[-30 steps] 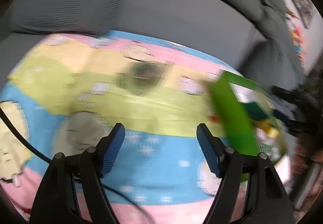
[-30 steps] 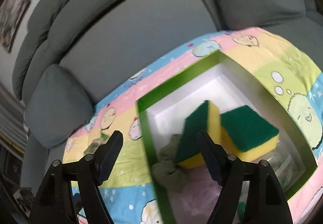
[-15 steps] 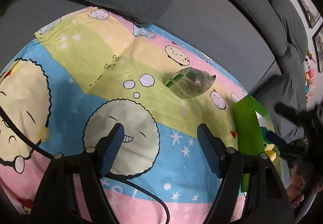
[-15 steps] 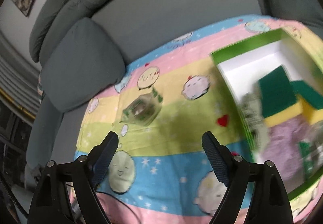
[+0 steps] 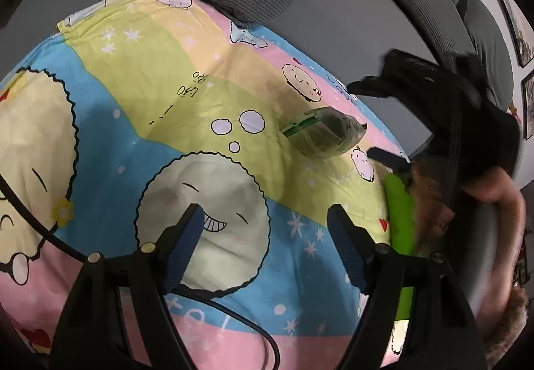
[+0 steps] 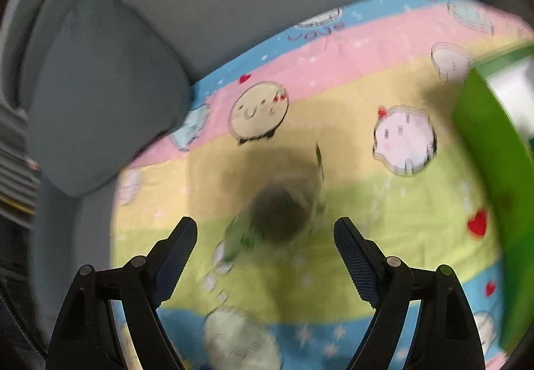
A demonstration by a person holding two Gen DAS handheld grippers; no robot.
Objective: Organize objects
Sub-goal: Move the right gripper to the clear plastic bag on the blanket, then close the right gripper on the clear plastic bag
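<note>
Hovering with spread, empty fingers — right gripper (image 6: 265, 244) just short of the plastic-wrapped packet (image 6: 280, 213) at 12 o'clock. Lying on the cartoon blanket (image 5: 160, 69); green box (image 6: 494, 176) at 3 o'clock. Left gripper (image 5: 265, 233) also released.

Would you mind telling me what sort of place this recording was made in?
Most likely a home living room. A grey sofa with a loose cushion fills the background, a cartoon-print cloth covers the work surface, and framed pictures hang on the wall.
</note>
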